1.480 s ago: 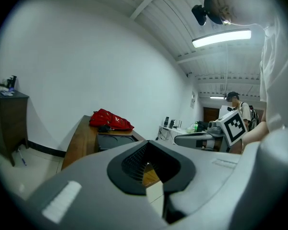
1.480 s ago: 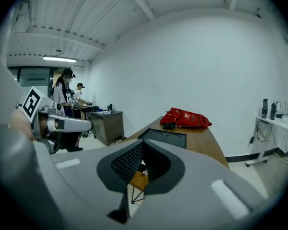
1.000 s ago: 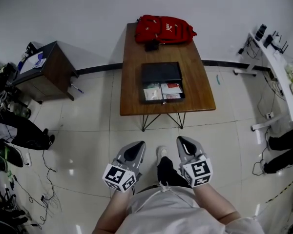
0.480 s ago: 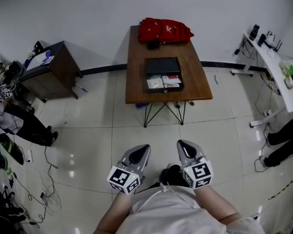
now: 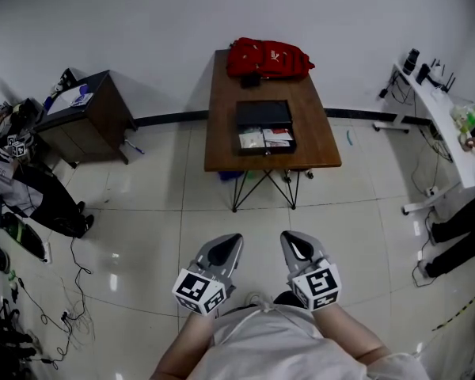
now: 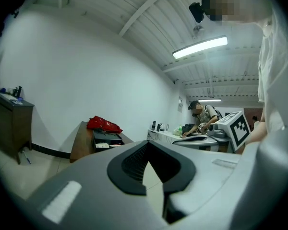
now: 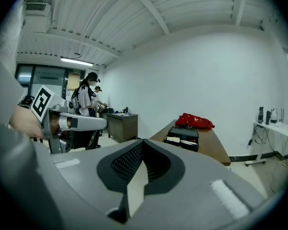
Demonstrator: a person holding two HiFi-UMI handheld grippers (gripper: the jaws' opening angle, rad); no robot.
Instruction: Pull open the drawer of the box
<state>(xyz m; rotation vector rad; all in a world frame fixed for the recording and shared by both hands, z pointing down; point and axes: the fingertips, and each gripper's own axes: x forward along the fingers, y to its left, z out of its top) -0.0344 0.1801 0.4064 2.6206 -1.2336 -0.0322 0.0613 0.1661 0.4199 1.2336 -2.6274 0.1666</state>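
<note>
A black box (image 5: pixel 264 115) lies on the brown table (image 5: pixel 222 113), far ahead of me across the tiled floor. Its drawer (image 5: pixel 267 140) stands pulled out toward me, with papers and cards inside. The box also shows small in the left gripper view (image 6: pixel 105 139) and the right gripper view (image 7: pixel 182 138). My left gripper (image 5: pixel 222 250) and right gripper (image 5: pixel 295 245) hang side by side close to my body, well short of the table. Both are shut, and neither holds anything.
A red backpack (image 5: pixel 267 57) lies at the table's far end, against the wall. A dark cabinet (image 5: pixel 87 115) stands left of the table and a white desk (image 5: pixel 442 113) at the right. Cables (image 5: pixel 32 291) trail over the floor at the left. People stand at both sides.
The table and box have shrunk and shifted up in the head view, so I stand farther back. Both grippers keep their place near my body.
</note>
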